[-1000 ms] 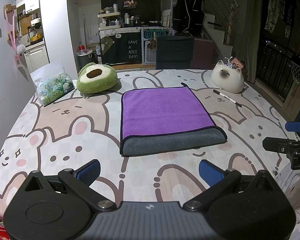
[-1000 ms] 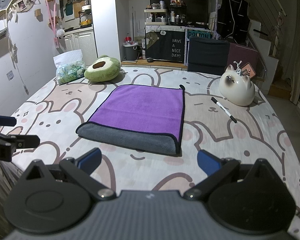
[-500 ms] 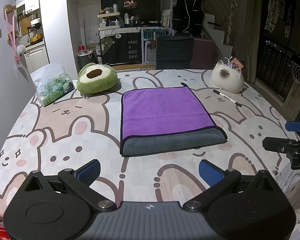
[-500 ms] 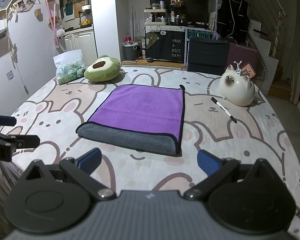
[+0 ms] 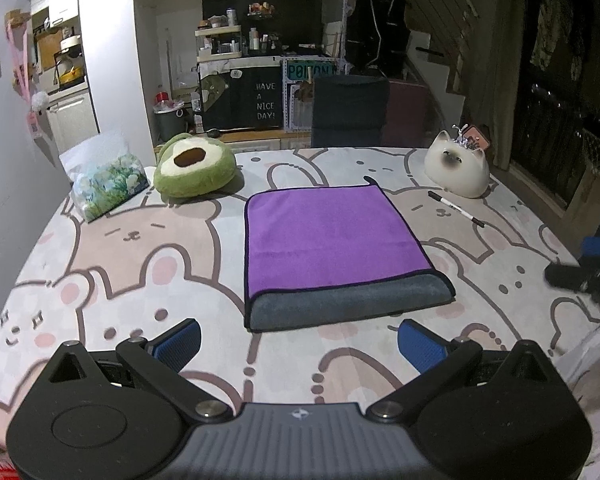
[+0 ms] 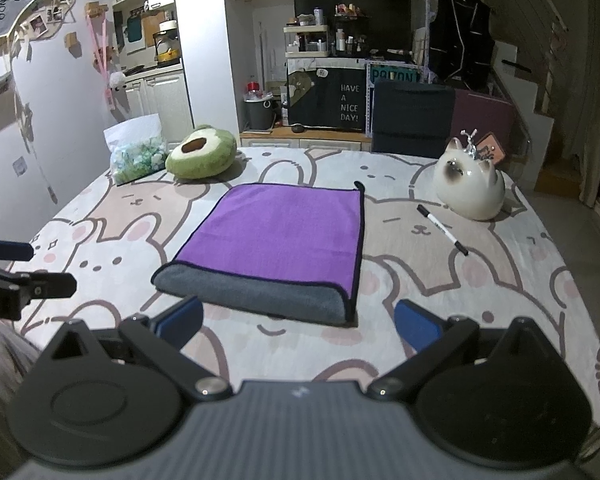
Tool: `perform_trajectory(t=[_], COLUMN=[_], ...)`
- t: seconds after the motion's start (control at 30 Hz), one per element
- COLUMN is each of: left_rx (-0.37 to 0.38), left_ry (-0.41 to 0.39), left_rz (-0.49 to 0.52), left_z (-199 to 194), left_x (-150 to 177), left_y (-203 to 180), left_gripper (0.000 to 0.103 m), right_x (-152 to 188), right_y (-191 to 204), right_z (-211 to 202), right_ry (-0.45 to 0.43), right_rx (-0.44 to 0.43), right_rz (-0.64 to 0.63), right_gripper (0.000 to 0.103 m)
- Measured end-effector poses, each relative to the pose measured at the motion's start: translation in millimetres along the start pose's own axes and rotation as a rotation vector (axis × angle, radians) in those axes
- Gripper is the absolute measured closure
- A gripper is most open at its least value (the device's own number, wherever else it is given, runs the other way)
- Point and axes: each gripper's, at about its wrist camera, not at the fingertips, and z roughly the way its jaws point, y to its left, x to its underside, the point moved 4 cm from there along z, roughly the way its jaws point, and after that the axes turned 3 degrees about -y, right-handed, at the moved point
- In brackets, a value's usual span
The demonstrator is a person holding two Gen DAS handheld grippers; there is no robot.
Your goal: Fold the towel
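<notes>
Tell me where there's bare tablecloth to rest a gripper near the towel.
Free: the strip between the towel's grey fold and the left gripper, and the wide patch left of the towel, below the avocado plush. Tighter on the right: marker and cat figurine border it.

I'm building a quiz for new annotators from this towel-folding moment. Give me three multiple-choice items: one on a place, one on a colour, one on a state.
1. Where does the pen lie?
A. on the towel
B. on the table, between towel and cat figure
C. beside the avocado cushion

2. What colour is the towel's top face?
A. purple
B. green
C. white

3. How are the two hand-held grippers?
A. both shut on the towel
B. one holds the pen
C. both open, off the towel

Answers:
1 B: the pen rests on the table near the cat figure.
2 A: the towel shows purple above a grey fold.
3 C: the left hand-held gripper and right hand-held gripper hold nothing.
</notes>
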Motion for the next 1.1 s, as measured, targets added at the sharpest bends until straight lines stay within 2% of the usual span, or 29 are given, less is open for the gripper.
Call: perform_trajectory(t=[0.27, 0.63, 0.83, 1.0, 1.1], left_rx=[0.002, 0.05, 0.092, 0.112, 0.127], left_ry=[-0.013, -0.061, -0.046, -0.049, -0.019], left_rz=[0.058, 0.135, 0.156, 0.151, 0.119], left_z=[14, 44, 68, 88, 106], left_x=[-33, -68, -72, -73, -69], left_y=[8, 12, 17, 23, 28], left_gripper=[0.0, 0.0, 0.0, 0.0, 0.0], right_x=[-35, -76, -83, -83, -80], right_y=[-19, -49, -54, -53, -57], right_z=[7, 46, 71, 90, 103], right_ry=[-0.03, 0.003, 0.025, 0.015, -0.001], right_rx=[0.039, -0.014, -0.085, -0.104, -0.098], right_rz=[-0.064, -0.057, -0.061, -0.066, -0.062], right_gripper=[0.001, 0.001, 0.001, 0.0, 0.0])
